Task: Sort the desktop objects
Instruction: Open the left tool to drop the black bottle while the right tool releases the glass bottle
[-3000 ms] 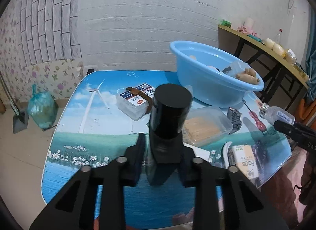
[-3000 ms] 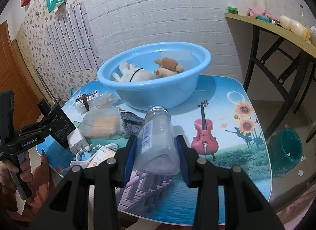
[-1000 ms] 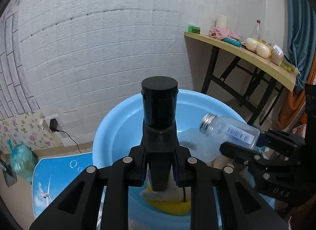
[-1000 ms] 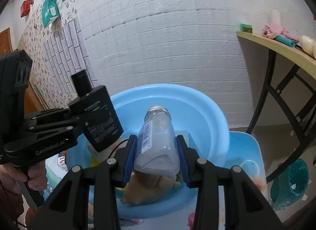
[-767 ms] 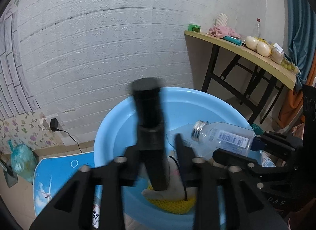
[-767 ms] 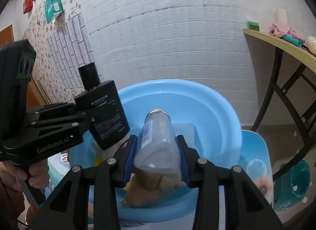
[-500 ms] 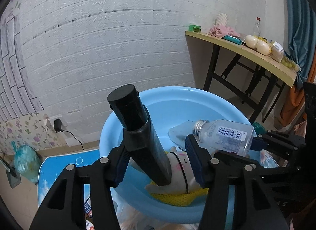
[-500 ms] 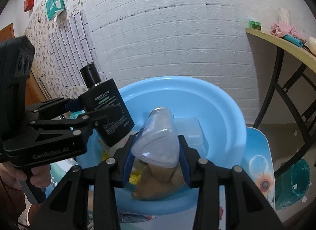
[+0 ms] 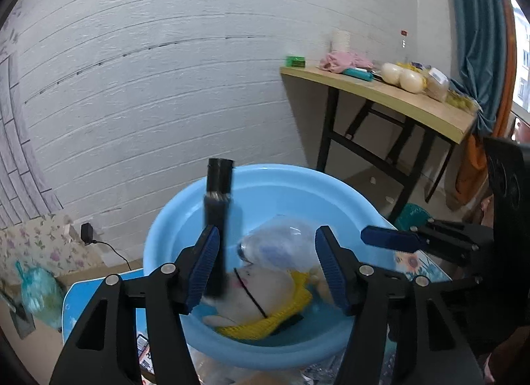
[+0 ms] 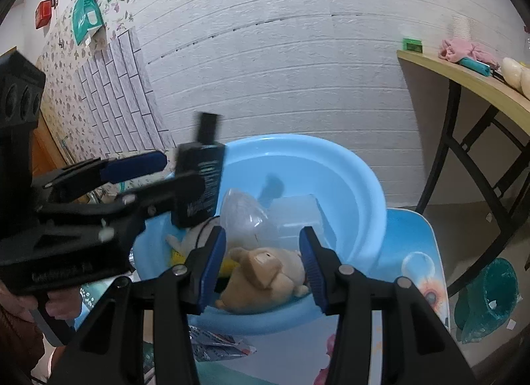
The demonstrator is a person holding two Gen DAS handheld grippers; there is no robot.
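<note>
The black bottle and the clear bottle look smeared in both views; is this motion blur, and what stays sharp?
Left wrist view: black bottle and clear bottle are motion-smeared over the blue basin, while the left gripper, jaws opening, stays sharp. Right wrist view: the same bottles blur, the right gripper, also opening, and the brown plush are crisp; fisheye bends the wall lines.

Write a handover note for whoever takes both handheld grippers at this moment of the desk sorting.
Left gripper: jaws opening, black square bottle with round cap loose between them, over the light blue plastic basin.
Right gripper: jaws opening, nothing gripped.
Done: clear plastic bottle in the basin, beside the tan plush toy.
Left: let the black bottle land, then fetch the crumpled packet on the table.
</note>
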